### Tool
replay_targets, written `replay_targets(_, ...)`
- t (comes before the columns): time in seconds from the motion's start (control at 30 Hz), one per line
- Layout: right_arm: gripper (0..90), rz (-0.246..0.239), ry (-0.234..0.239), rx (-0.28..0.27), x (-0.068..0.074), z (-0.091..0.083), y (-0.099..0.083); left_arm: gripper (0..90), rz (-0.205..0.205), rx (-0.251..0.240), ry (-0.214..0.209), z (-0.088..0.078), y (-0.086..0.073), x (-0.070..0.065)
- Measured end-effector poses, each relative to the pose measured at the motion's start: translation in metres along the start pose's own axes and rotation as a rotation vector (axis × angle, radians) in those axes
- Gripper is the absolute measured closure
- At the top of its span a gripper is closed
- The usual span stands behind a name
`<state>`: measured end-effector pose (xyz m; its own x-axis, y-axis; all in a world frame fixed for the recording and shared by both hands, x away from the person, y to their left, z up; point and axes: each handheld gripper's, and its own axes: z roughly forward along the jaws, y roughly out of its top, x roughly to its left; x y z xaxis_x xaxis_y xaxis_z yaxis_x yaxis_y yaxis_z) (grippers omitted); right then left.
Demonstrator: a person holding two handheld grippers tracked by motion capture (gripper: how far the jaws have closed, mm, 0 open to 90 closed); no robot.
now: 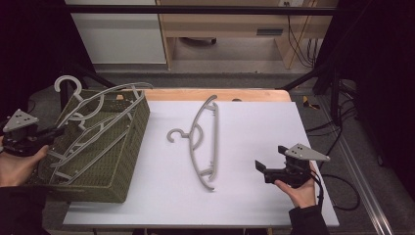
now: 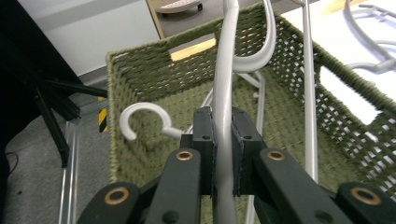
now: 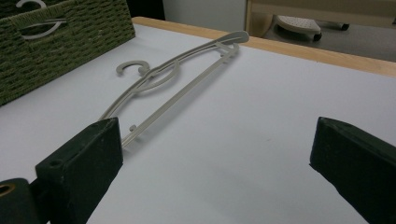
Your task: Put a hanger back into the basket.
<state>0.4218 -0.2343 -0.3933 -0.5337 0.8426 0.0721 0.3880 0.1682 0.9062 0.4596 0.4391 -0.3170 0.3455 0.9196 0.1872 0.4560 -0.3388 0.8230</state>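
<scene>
1. High view: left gripper [image 1: 49, 134] sits at the near-left rim of the green woven basket [image 1: 132, 142], clamped on a grey plastic hanger [image 1: 98, 105] whose hook pokes up past the basket's far-left corner. A second hanger [image 1: 203, 139] lies flat on the white table [image 1: 254, 186], just ahead-left of the right gripper [image 1: 262, 169], well apart from the basket.
2. Left gripper view: jaws pinch the held hanger's arm [image 2: 223, 116] squarely between the pads, basket floor straight ahead, another hook [image 2: 140, 119] just left of the jaws. Judgement: lower it until it settles among the others, then release; don't snag that hook or the weave.
3. Right gripper view: jaws spread wide, nothing between them; loose hanger [image 3: 173, 77] lies ahead and left. Judgement: approach low and grab the straight bar, not the hook.
</scene>
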Motion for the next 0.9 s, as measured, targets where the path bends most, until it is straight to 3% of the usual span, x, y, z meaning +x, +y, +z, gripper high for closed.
replay_targets(0.47,2.7,-0.006,-0.001,0.003,-0.001,0.0,0.0,82.6,-0.039,0.03,0.034,-0.003,-0.023,0.022)
replay_targets(0.63,2.5,-0.001,0.0,0.007,0.0,0.001,0.0,82.5,-0.024,0.041,0.037,0.0,-0.022,0.021)
replay_targets(0.9,2.5,-0.001,0.003,0.007,0.0,0.001,0.0,82.5,-0.041,0.058,0.046,0.006,-0.026,0.025)
